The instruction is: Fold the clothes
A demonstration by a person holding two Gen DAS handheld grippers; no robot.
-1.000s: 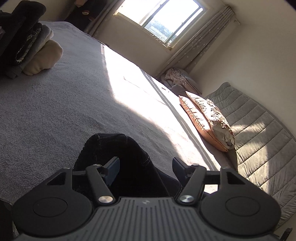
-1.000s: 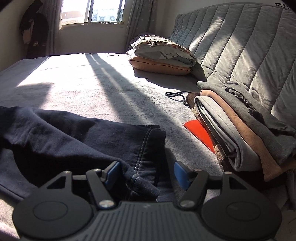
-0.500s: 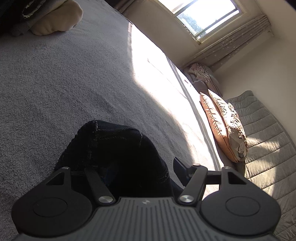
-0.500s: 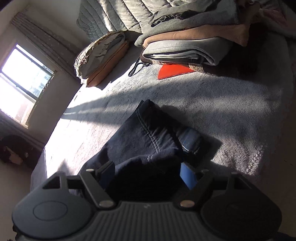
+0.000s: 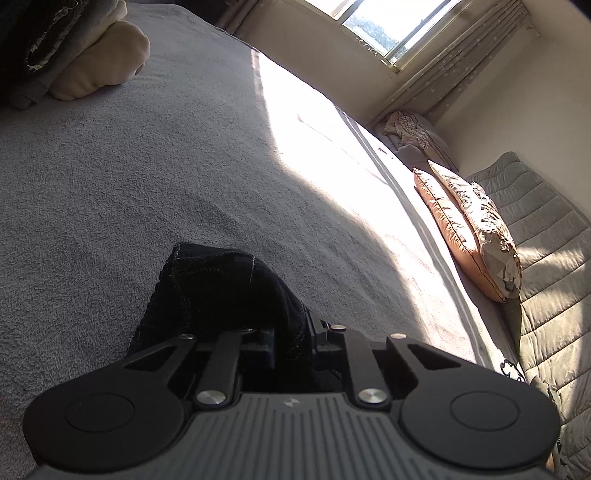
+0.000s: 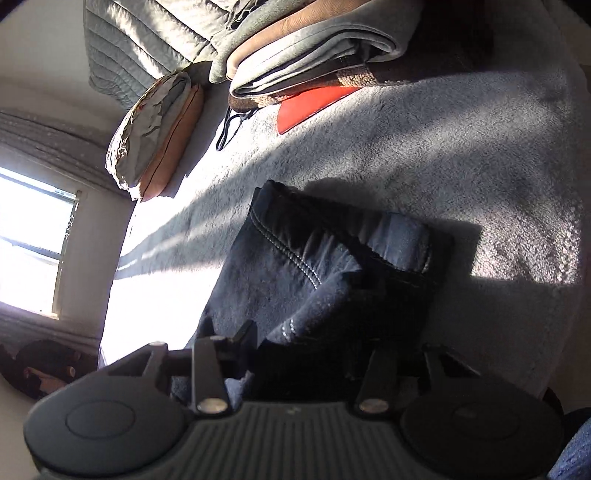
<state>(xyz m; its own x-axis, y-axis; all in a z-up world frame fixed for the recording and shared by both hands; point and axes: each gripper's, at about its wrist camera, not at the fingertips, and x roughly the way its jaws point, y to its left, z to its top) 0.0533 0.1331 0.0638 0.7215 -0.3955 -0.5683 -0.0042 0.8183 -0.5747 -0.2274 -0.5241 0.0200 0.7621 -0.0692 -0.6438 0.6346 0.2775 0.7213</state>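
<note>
left tongs just closed, pinching dark jeans on the bed | right tongs closing around denim — grip unclear | lift both corners evenly — keep fold taut

Hard sunlight pours in from the window at one o'clock in the left wrist view and nine o'clock in the right, blowing a strip of the bed out to pure white. Elsewhere long, deep shadows swallow detail in the dark jeans. Both fisheye pictures bend strongly and darken at their corners.
</note>
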